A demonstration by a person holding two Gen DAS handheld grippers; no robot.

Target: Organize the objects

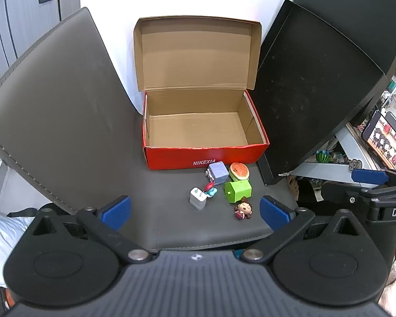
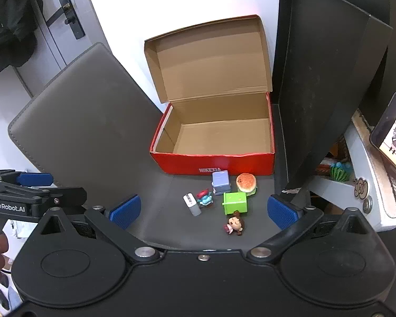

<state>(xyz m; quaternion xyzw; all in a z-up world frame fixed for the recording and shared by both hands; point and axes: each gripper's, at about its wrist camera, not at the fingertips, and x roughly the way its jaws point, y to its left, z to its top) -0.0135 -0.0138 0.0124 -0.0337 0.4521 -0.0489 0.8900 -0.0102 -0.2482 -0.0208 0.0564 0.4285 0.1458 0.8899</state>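
Observation:
An open red shoe box (image 1: 206, 155) (image 2: 213, 162) stands empty on a grey mat (image 1: 66, 132) (image 2: 87, 121), lid up. In front of it lie a lilac cube toy (image 1: 218, 172) (image 2: 221, 182), a burger toy (image 1: 239, 171) (image 2: 246, 181), a green block toy (image 1: 237, 190) (image 2: 235, 203), a white charger (image 1: 197, 198) (image 2: 191, 204), a small blue and red figure (image 1: 210, 189) (image 2: 204, 198) and a doll figure (image 1: 243, 208) (image 2: 235, 224). My left gripper (image 1: 195, 211) and right gripper (image 2: 203, 210) hang open above the toys, holding nothing.
A black panel (image 1: 303, 92) (image 2: 322, 92) leans to the right of the box. Beyond it a cluttered white shelf holds a phone (image 1: 385, 140) (image 2: 393, 134) and a watermelon toy (image 1: 322, 156) (image 2: 339, 173). A door handle (image 2: 68, 13) shows at far left.

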